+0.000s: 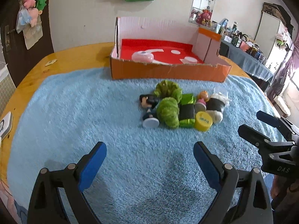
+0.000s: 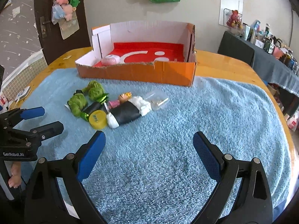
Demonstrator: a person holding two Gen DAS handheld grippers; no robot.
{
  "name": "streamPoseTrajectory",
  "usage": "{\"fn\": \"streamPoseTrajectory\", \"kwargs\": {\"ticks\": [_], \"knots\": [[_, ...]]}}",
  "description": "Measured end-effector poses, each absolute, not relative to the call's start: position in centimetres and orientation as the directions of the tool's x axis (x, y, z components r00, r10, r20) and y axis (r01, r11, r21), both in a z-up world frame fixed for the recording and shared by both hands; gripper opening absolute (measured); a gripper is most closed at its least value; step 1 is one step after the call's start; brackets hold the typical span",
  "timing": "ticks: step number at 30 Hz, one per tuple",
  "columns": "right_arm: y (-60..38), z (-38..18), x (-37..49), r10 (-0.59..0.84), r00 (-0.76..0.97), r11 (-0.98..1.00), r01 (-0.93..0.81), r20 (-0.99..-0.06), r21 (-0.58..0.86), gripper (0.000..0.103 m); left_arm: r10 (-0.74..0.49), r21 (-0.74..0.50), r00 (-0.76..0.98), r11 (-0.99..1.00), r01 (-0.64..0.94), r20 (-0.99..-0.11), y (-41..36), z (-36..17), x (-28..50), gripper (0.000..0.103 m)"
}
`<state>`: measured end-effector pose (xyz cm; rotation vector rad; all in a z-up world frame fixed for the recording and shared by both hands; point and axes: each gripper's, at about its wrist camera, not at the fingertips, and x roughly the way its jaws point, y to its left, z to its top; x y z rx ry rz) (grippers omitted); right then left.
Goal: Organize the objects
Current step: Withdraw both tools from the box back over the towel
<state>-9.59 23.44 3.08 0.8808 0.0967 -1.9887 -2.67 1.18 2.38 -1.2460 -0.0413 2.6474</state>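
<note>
A pile of small toys lies on the blue towel [image 1: 93, 112]: a dark-haired figurine [image 1: 149, 110], green fuzzy plush pieces [image 1: 168, 112], a green-and-black packet [image 1: 186, 110], a yellow lid [image 1: 203, 121], a black-and-white roll [image 2: 125, 114] and a small pink doll [image 2: 119, 100]. Behind the pile stands an orange cardboard box [image 1: 168, 72] with a pink round thing [image 1: 143, 57] on its red floor. My left gripper [image 1: 149, 145] is open over bare towel, short of the pile. To the right of the pile, my right gripper [image 2: 149, 135] is also open and empty.
The towel covers a wooden table [image 1: 74, 56] whose edges show on the left and at the back. A clear plastic bag [image 2: 157, 99] lies beside the pile. A white card [image 1: 6, 125] sits at the table's left edge. A cluttered side table [image 2: 271, 59] stands at the right.
</note>
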Motion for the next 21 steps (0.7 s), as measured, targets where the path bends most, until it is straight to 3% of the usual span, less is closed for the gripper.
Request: {"fn": "streamPoseTrajectory", "kwargs": {"ticks": [21], "knots": [[22.3, 2.6, -11.3, -0.719, -0.273, -0.562, 0.770, -0.639, 0.302, 0.096, 0.201, -0.123, -0.588, -0.978, -0.170, -0.784, 0.4, 2.1, -4.9, 0.096]]}}
